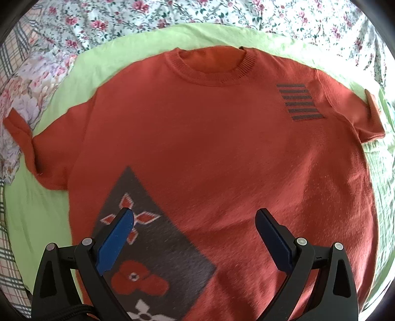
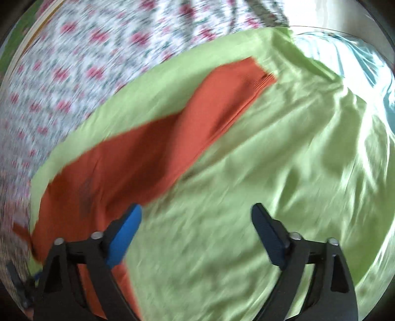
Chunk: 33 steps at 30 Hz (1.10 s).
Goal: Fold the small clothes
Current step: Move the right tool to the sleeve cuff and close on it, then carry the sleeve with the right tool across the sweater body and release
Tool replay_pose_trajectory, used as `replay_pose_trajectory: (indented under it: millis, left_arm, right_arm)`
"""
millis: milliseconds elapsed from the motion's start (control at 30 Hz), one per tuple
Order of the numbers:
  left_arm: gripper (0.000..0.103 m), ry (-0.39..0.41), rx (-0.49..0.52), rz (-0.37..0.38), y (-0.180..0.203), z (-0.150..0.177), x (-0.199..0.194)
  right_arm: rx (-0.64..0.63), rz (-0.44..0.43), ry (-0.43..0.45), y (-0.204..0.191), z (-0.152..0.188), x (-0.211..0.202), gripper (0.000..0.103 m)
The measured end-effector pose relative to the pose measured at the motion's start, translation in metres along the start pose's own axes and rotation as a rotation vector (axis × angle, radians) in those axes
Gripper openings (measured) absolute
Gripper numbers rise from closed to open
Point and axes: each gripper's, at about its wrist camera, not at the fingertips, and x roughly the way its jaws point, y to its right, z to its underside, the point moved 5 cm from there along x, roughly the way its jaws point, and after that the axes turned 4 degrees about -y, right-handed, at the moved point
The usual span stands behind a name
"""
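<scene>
Orange-red knitted short-sleeved sweater (image 1: 209,138) with grey flower patch, spread flat and face up on light green sheet (image 1: 44,212) over floral-print bed cover (image 1: 103,22), collar at far side. Left claw (image 1: 195,219) wide apart, empty, above lower front near the patch; right claw (image 2: 196,217) also wide, empty, over green sheet just beside the sweater's sleeve (image 2: 237,86), view blurred. Likely fold not started, garment only laid out; next probably: close on a sleeve or side edge, carry it across the middle.
</scene>
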Motion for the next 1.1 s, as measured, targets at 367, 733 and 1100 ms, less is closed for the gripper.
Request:
replay_pose_trajectory:
  millis: [367,733,1100]
  left_arm:
    - [0.099,-0.099,0.015,-0.013,0.035,-0.009,0.037]
    - [0.099,-0.109,0.0,0.009,0.049,-0.015,0.044]
    - [0.099,-0.042,-0.046,0.066,0.002,-0.009,0.028]
  right_arm:
    - [0.218,0.031,0.033,0.086,-0.125,0.067,0.061]
    - [0.264,-0.033,0.055,0.104,-0.161,0.093,0.007]
    - [-0.052,-0.227,0.052,-0.073,-0.099,0.036,0.007]
